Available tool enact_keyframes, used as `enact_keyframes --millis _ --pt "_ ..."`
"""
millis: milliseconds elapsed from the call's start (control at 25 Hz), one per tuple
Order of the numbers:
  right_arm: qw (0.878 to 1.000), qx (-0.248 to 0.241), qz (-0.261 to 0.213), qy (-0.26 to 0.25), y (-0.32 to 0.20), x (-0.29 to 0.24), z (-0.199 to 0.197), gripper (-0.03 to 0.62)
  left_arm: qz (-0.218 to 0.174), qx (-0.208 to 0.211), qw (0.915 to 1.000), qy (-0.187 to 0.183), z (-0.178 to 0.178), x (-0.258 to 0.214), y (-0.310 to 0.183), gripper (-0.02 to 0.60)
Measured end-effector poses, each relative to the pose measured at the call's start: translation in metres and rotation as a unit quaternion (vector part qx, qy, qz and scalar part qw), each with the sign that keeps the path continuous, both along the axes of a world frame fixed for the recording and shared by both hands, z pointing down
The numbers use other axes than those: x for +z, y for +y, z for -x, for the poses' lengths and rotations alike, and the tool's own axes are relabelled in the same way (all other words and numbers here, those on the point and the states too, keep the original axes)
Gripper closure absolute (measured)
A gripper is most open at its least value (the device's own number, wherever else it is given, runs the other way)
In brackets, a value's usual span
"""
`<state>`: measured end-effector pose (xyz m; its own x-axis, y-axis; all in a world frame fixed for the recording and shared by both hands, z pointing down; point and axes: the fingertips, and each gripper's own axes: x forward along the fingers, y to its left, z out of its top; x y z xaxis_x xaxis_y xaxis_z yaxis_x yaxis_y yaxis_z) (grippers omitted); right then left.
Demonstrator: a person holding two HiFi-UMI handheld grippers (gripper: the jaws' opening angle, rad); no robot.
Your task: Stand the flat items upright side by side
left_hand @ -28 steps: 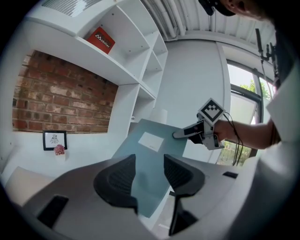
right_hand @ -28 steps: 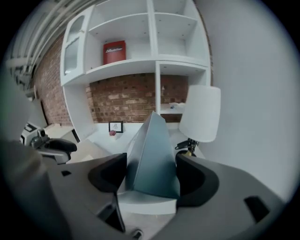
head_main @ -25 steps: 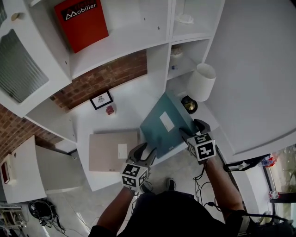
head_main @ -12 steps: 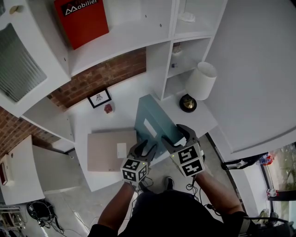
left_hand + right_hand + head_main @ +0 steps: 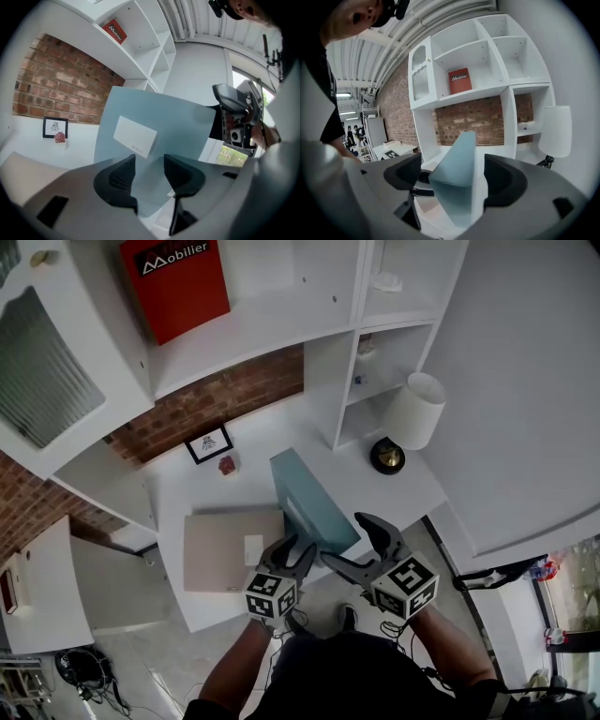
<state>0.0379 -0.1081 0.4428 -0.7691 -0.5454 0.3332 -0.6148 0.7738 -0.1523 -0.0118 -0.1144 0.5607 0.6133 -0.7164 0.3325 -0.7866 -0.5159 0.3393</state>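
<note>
A teal flat box [image 5: 307,495] stands upright on its long edge on the white desk [image 5: 187,498], white label facing left. My left gripper [image 5: 294,550] is shut on its near lower corner; in the left gripper view the pads press both faces of the teal box [image 5: 154,131] at my left gripper [image 5: 149,172]. My right gripper [image 5: 352,540] sits just right of it, jaws opening. The box's thin edge [image 5: 459,164] stands between the right gripper's [image 5: 452,177] jaws, with a gap on each side. A beige flat box [image 5: 230,547] lies flat to the left.
A white lamp [image 5: 414,411] with a dark base [image 5: 387,457] stands at the desk's right end. A small framed picture [image 5: 208,442] and a red trinket [image 5: 226,465] sit by the brick wall. A red box [image 5: 175,285] leans on the shelf above.
The teal box has swung from a tilted, face-up pose to upright on its edge. My right gripper has let go of it, opened wide and dropped toward the near desk edge.
</note>
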Motion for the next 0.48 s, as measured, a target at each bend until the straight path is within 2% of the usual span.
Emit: enact_keyframes --millis 80,360,480 --pt "1.000 0.004 0.000 -0.004 0.003 0.008 -0.007 0.170 0.001 0.001 1.0000 -0.001 0.001 0.001 0.001 0.393" --pt "0.998 -0.003 0.011 0.069 0.013 0.068 -0.001 0.162 0.009 0.010 0.9999 -0.010 0.002 0.006 0.005 0.393" --pt "0.996 0.011 -0.002 0.090 0.008 0.078 -0.002 0.213 0.009 0.010 0.9998 -0.013 0.006 0.005 0.006 0.393"
